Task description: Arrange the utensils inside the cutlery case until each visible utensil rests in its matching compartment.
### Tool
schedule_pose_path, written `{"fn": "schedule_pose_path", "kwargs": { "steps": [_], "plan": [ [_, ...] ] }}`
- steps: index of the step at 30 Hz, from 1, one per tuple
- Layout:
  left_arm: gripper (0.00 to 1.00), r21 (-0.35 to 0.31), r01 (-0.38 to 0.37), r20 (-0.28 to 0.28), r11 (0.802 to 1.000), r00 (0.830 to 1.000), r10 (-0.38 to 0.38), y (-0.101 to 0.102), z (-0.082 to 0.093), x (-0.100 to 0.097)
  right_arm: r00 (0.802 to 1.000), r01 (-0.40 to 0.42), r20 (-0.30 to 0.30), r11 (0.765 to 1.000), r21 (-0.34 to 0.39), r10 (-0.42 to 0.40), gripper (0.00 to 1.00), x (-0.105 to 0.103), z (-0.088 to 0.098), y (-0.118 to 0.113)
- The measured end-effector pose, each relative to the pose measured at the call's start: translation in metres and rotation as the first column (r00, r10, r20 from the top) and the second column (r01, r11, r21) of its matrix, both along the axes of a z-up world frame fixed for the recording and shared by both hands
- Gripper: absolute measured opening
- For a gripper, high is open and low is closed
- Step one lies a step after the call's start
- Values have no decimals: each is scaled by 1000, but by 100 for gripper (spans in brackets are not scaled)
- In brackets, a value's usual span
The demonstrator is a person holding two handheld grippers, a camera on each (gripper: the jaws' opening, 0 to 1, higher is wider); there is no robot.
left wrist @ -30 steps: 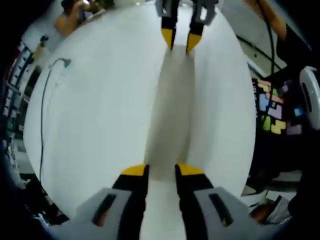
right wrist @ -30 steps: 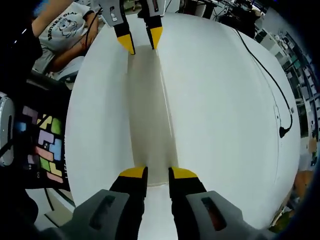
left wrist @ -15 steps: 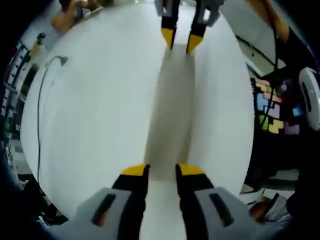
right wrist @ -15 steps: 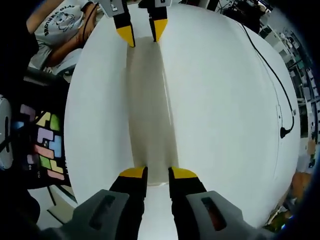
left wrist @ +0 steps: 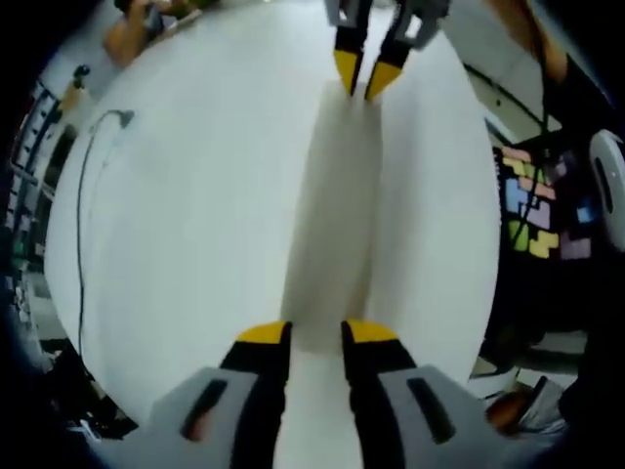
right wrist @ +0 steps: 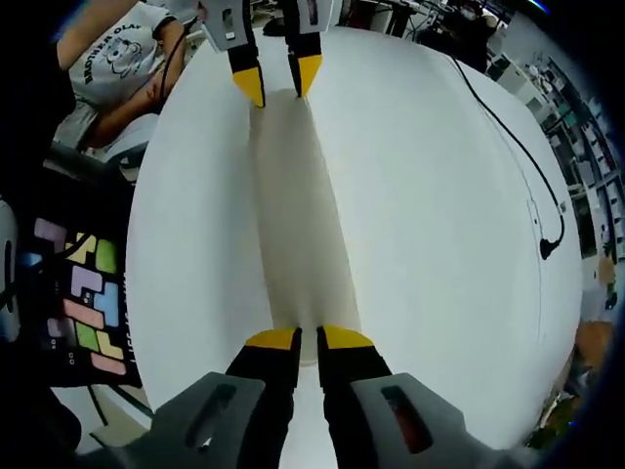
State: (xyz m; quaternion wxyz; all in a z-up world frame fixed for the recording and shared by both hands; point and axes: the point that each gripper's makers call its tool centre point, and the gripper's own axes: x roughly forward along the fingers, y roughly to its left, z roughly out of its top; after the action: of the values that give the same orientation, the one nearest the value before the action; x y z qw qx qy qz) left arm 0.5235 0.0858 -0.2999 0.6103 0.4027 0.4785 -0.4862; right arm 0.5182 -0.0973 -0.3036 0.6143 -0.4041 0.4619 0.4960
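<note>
between my left gripper (left wrist: 314, 332) and right gripper (right wrist: 298, 339) lies the long beige cutlery case (left wrist: 337, 205); my left's jaws stand slightly apart at its near end, my right's nearly closed, neither visibly gripping.

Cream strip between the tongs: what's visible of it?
Long, narrow, flat cream strip, plain and matte; no compartments or utensils discernible. It lies on the white table, one end at the right tongs, the other at the left tongs. Whether either grips it is unclear.
</note>
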Motion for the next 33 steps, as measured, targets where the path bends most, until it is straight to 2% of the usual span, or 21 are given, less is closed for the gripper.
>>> {"fn": "schedule_pose_path", "kwargs": {
  "steps": [4,6,8,9,12,15,16,17,18,21,24,26,28,30,31,32,33],
  "plan": [
    [20,-48,-7,-1,999,1000,7,1,0,-1,999,43,-20,998,55,-42,6,1,0,1],
    [19,-71,-29,-12,997,1000,29,2,1,-3,998,58,-46,994,88,-54,13,-2,2,1],
    [19,-84,-25,6,996,1000,26,4,5,1,999,45,-23,992,114,-43,17,0,9,-5],
    [20,-112,-21,31,993,999,25,3,9,5,999,41,-6,989,146,-40,18,2,13,-5],
    [23,-215,-35,40,976,998,44,2,21,4,996,79,14,965,251,-85,22,7,24,-10],
    [27,-275,-41,69,961,996,63,5,24,6,993,78,58,950,302,-100,29,11,25,-21],
    [27,-289,-67,63,955,994,89,8,23,4,991,90,60,944,318,-115,31,12,24,-24],
    [28,-324,-92,56,941,992,117,8,22,2,990,102,58,936,336,-129,34,11,22,-26],
    [32,-358,-78,85,930,990,116,6,22,4,990,97,61,931,352,-127,36,10,20,-27],
    [37,-427,-73,120,901,983,136,5,23,3,986,105,68,892,439,-150,42,7,19,-25],
    [48,-520,-33,180,854,973,147,1,30,5,977,112,101,857,504,-187,50,9,21,-26],
    [52,-549,-39,193,835,966,172,4,31,5,973,108,116,840,532,-199,55,8,20,-27],
    [55,-589,-34,216,807,956,198,2,31,5,966,114,128,819,563,-223,59,8,17,-27],
    [63,-644,-55,216,763,944,250,0,30,5,960,117,138,797,592,-243,63,10,12,-26],
    [70,-676,-69,209,734,937,280,-2,29,5,956,131,132,787,603,-261,64,10,10,-27],
    [79,-697,-67,210,714,933,293,-3,30,4,953,148,120,776,614,-277,66,11,6,-28],
    [87,-722,-59,213,689,929,302,-5,31,3,950,154,115,755,638,-291,67,11,6,-26]
  ]
}}
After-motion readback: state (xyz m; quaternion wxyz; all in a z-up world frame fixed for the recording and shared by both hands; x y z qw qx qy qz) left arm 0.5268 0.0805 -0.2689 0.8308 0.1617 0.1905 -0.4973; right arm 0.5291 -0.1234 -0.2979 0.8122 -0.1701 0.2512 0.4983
